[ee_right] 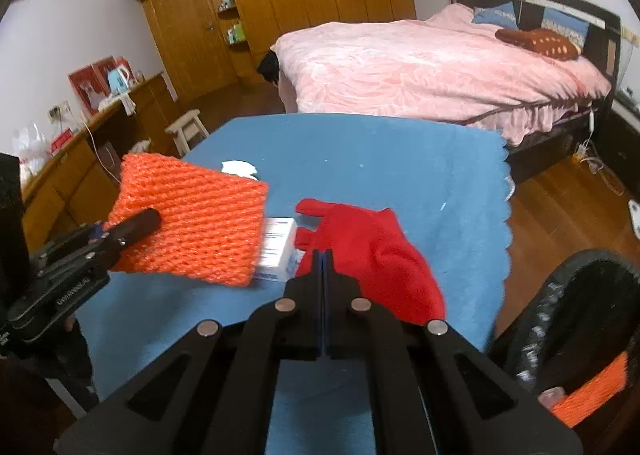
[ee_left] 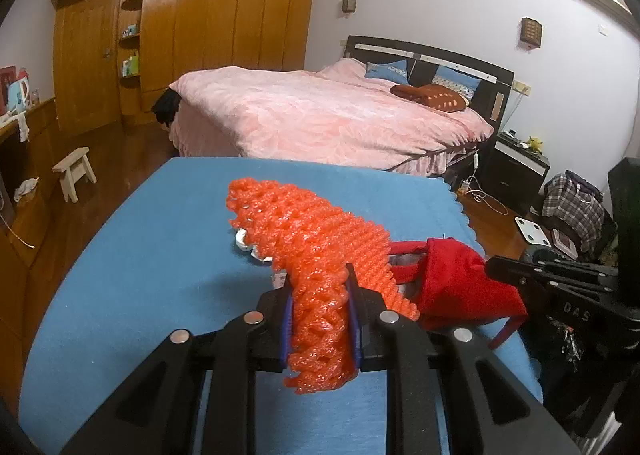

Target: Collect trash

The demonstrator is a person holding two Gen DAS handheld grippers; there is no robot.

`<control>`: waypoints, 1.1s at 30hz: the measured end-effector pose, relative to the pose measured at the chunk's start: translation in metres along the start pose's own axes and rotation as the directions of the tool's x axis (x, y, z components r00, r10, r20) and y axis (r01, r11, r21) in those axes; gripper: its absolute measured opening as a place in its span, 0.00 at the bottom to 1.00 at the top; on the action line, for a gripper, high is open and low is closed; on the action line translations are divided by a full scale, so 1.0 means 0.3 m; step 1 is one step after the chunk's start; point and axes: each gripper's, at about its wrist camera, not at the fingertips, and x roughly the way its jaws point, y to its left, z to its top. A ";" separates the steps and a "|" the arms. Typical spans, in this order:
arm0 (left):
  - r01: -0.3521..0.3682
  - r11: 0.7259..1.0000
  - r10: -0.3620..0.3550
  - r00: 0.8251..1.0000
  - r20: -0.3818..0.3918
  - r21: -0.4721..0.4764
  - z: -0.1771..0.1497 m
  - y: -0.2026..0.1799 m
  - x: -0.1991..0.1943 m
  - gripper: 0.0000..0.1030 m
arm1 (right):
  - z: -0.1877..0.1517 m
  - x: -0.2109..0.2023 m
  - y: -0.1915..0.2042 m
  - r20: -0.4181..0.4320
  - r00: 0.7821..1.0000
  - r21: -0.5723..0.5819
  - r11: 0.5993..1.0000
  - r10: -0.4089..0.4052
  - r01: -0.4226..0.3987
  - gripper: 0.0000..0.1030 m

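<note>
An orange foam net (ee_left: 308,231) is held above the blue-covered table (ee_left: 140,275), with my left gripper (ee_left: 320,295) shut on its near end. The right wrist view shows the same net (ee_right: 192,215) as a flat sheet with one left finger (ee_right: 136,225) across it. A red glove (ee_right: 372,251) hangs by its edge from my right gripper (ee_right: 323,255), whose jaws are pressed together on the fabric. In the left wrist view the glove (ee_left: 456,287) hangs off the right gripper (ee_left: 491,266), its fingers trailing toward the net.
A white printed box (ee_right: 278,251) lies on the blue cloth (ee_right: 380,159) under the net, and crumpled white paper (ee_right: 239,168) lies farther back. A black bin (ee_right: 576,295) holding another orange net (ee_right: 592,391) stands at lower right. A pink bed (ee_right: 420,67) lies beyond.
</note>
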 end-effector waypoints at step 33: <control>0.016 1.000 -0.016 1.000 0.021 0.003 0.020 -0.020 -0.026 0.22 | 0.023 -0.059 -0.042 -0.009 1.000 0.028 1.000 0.010 -0.010 0.09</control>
